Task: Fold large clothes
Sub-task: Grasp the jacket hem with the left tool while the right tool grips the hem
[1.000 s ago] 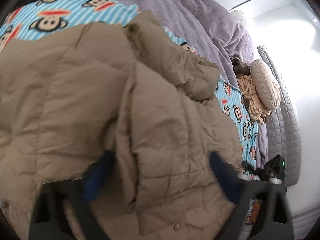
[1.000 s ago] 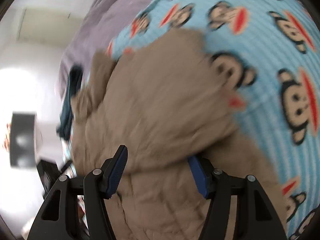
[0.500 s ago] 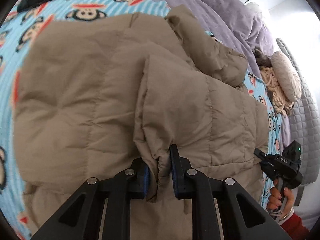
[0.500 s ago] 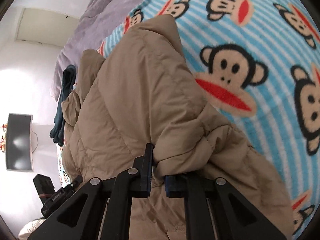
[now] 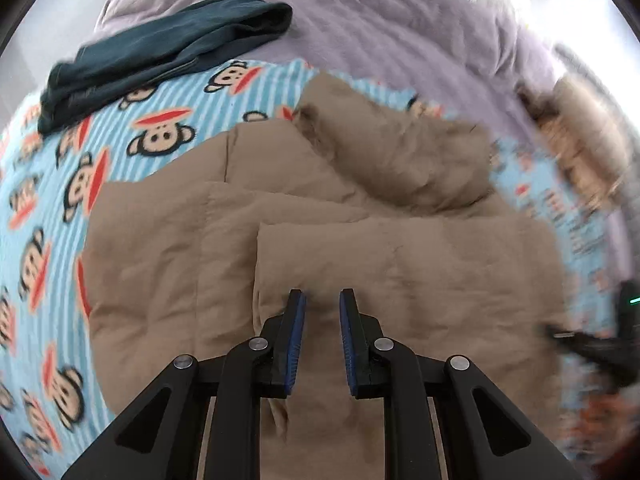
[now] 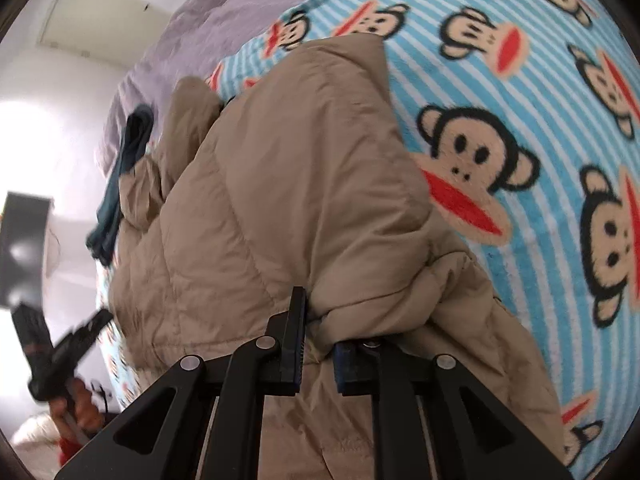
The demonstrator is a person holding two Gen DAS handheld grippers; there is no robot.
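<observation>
**Tan puffer jacket gripped at its near edge by both claws**

Left wrist view: the tan puffer jacket (image 5: pixel 360 248) lies on the bed, spread over the monkey-print blanket (image 5: pixel 160 128). It stretches straight away from the left claw (image 5: pixel 322 340), its long axis running from the near edge under the claw to the rumpled hood at the far end. The jaws have just been closing and now stand narrow. A pucker of jacket fabric sits between the pads, so I judge it pinched there. A flap already lies doubled over the body, its edge running across just ahead of the claw. The shell is quilted, soft and bulky. A dark teal garment (image 5: pixel 168 44) lies well apart, beyond the jacket, by the lilac blanket (image 5: pixel 380 32).

Right wrist view: the right claw (image 6: pixel 318 344) is narrow on a thick roll of the jacket (image 6: pixel 280 184), which bulges out over the pads. Its jaws have just closed in, then eased a touch wider. From here the jacket rises up and to the left, with bare blanket to the right. Neither hand is the nearer, since both already grip the near edge. The coming move therefore probably carries that edge away towards the hood.
</observation>
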